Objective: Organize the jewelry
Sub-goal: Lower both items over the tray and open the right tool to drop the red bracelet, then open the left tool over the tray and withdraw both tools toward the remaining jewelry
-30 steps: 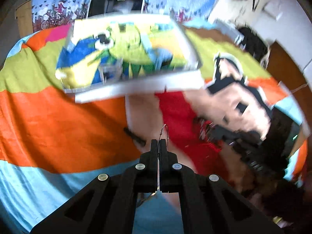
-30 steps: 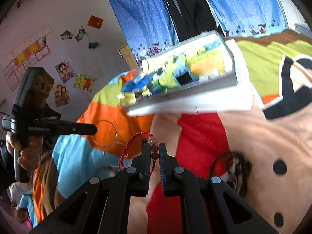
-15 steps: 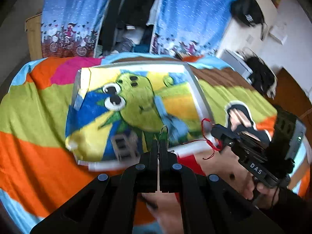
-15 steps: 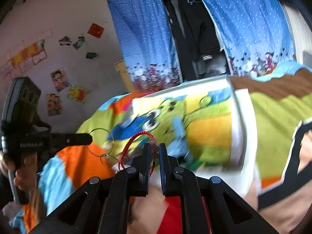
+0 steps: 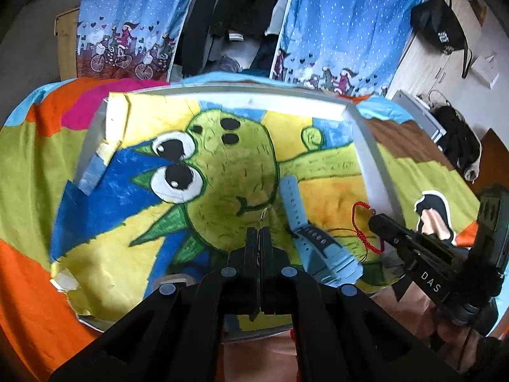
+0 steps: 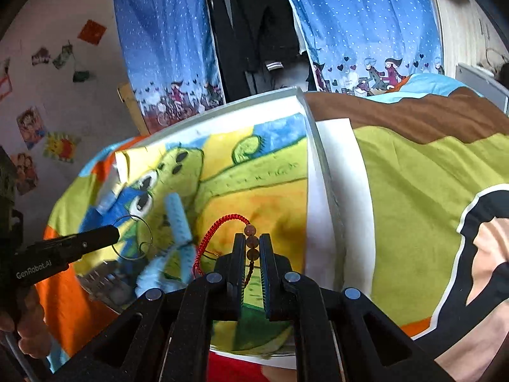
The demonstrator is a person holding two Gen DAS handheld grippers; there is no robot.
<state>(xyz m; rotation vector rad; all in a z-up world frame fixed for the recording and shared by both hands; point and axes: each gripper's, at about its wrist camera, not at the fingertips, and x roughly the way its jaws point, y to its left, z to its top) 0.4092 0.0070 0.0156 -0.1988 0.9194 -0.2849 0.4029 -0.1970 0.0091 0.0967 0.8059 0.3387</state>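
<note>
- The left gripper (image 5: 258, 232) is fully closed, its two fingers pressed together on a thin wire hoop (image 6: 132, 237); from its own camera only a sliver of the wire shows above the tips, while the right wrist view shows the ring hanging from the tip.
- The right gripper (image 6: 252, 248) is nearly closed, pinching the brown beads of a red cord bracelet (image 6: 219, 226); the braided red loop arcs up and to the left of the fingers.
- Both grippers hang over a shallow white tray (image 5: 366, 146) lined with a bright drawing of a green big-eyed creature (image 5: 222, 165).
- A light blue watch (image 5: 305, 232) lies on the drawing inside the tray, between the two grippers, strap stretched out.
- The tray rests on a bedspread (image 5: 28, 165) of orange, green, pink and brown patches.
- A hand (image 6: 28, 324) grips the left tool's handle at the frame's left edge.
- Behind the bed hang blue dotted curtains (image 6: 165, 41) with dark clothes between them.
</note>
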